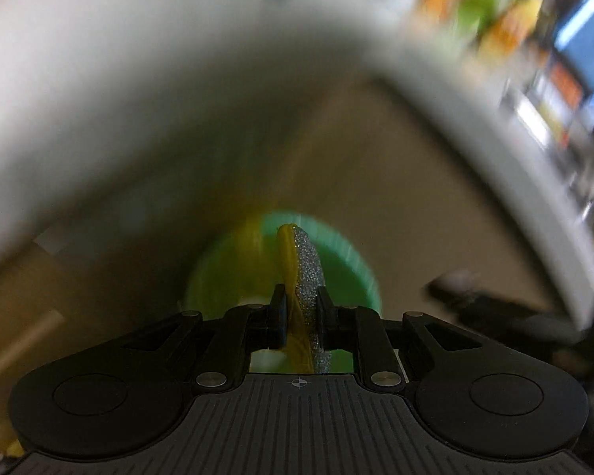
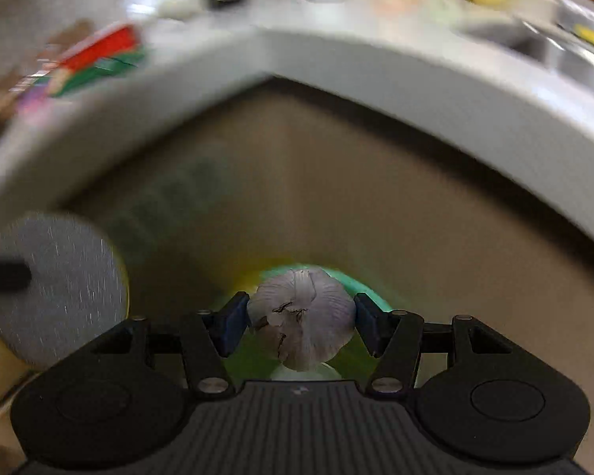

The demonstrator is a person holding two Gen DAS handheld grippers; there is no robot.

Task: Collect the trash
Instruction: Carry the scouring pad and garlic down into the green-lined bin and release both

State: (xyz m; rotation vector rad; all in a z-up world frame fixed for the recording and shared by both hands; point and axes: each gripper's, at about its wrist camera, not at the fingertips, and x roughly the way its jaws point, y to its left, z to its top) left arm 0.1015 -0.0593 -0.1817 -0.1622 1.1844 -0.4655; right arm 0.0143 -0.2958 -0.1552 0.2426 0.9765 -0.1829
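My left gripper [image 1: 300,305] is shut on a flat round scouring pad [image 1: 307,273], yellow on one face and glittery silver-grey on the other, held edge-on. Below it lies a blurred green bin [image 1: 348,273]. My right gripper [image 2: 301,314] is shut on a whole garlic bulb [image 2: 303,318] with pale, purplish papery skin. The green bin's rim [image 2: 370,291] shows just behind the bulb. In the right wrist view the same scouring pad [image 2: 65,289] appears at the left as a grey disc, with a black fingertip [image 2: 4,277] of the left gripper on it.
A white countertop edge [image 2: 376,67] curves across above, over a brown floor [image 2: 336,206]. Blurred colourful packets [image 2: 95,59] and other items lie on the counter. Something dark [image 1: 495,308] stands on the floor at the right of the left wrist view.
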